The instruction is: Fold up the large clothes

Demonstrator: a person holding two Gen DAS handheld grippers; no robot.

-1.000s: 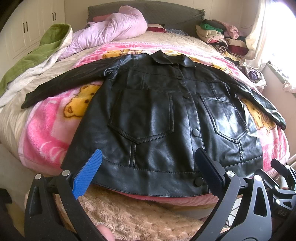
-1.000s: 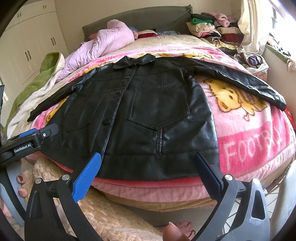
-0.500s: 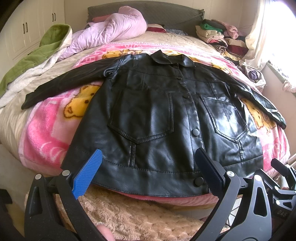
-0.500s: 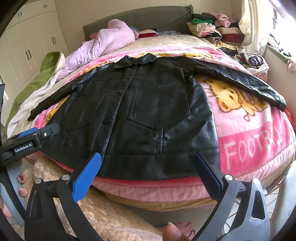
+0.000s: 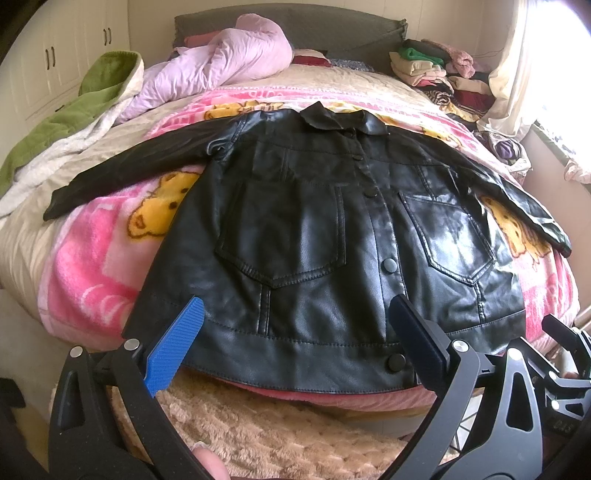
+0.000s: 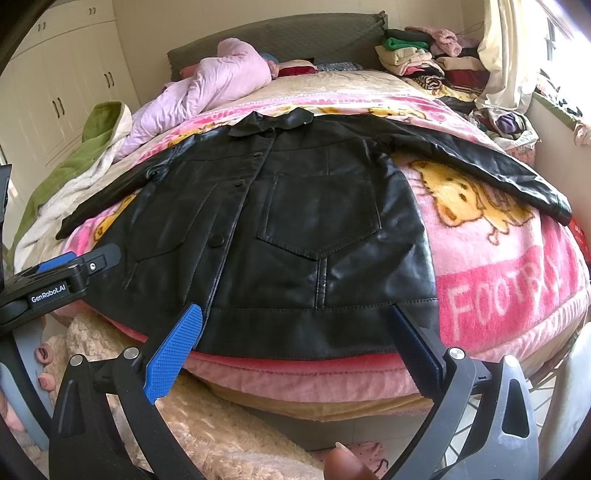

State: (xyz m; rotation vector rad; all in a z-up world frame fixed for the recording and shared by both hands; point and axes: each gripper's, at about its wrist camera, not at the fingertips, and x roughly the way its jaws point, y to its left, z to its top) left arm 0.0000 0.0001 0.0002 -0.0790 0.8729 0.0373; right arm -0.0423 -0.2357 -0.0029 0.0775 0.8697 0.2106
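Bed edge [image 5: 258,435], jacket hem [image 5: 295,354] overhanging, gripper [image 5: 295,343] open

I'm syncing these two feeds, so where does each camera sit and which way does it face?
Left wrist: behind the open left gripper, facing the black jacket from its hem; a fingertip shows.
Right wrist: behind the open right gripper, same direction; the left gripper intrudes.
Shared: jacket, pink blanket, headboard.

I see a bed [image 5: 388,79] filling the frame, grey headboard [image 5: 332,33] at top centre, white wardrobes [image 6: 70,85] upper left, and a bright window [image 5: 565,92] at right.
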